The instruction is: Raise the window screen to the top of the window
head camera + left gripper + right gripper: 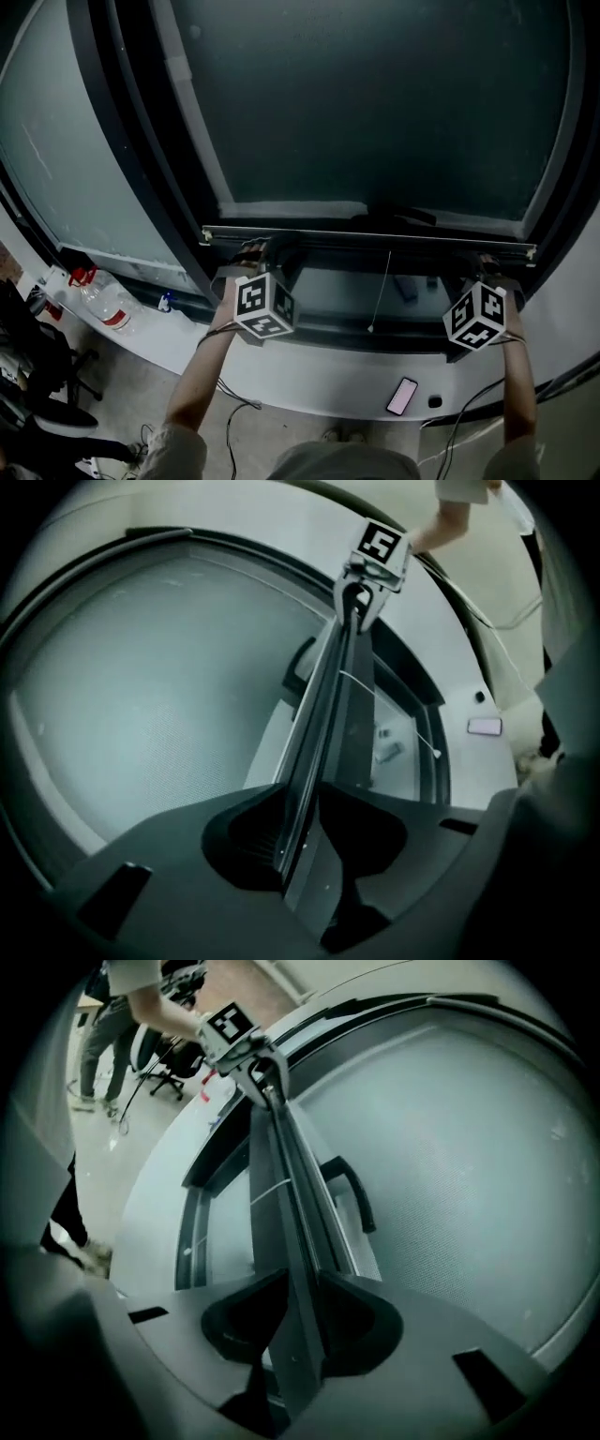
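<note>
The window screen's mesh (pixel 375 103) hangs over the glass. Its dark bottom bar (pixel 366 234) runs level across the window, with a thin pull cord (pixel 381 291) dangling from its middle. My left gripper (pixel 258 253) is shut on the bar's left end. My right gripper (pixel 487 264) is shut on its right end. In the left gripper view the bar (pixel 323 696) passes between my jaws (pixel 305 803) and runs off to the right gripper (pixel 361 597). The right gripper view mirrors this: the bar (pixel 291 1194), my jaws (pixel 300 1288), the left gripper (pixel 262 1072) at the far end.
A curved white sill (pixel 309 375) lies below the window with a phone (pixel 402 396) on it. Clear bottles (pixel 108 305) stand at the sill's left end. Office chairs (pixel 28 361) sit at the lower left. A dark window handle (pixel 403 216) sits just above the bar.
</note>
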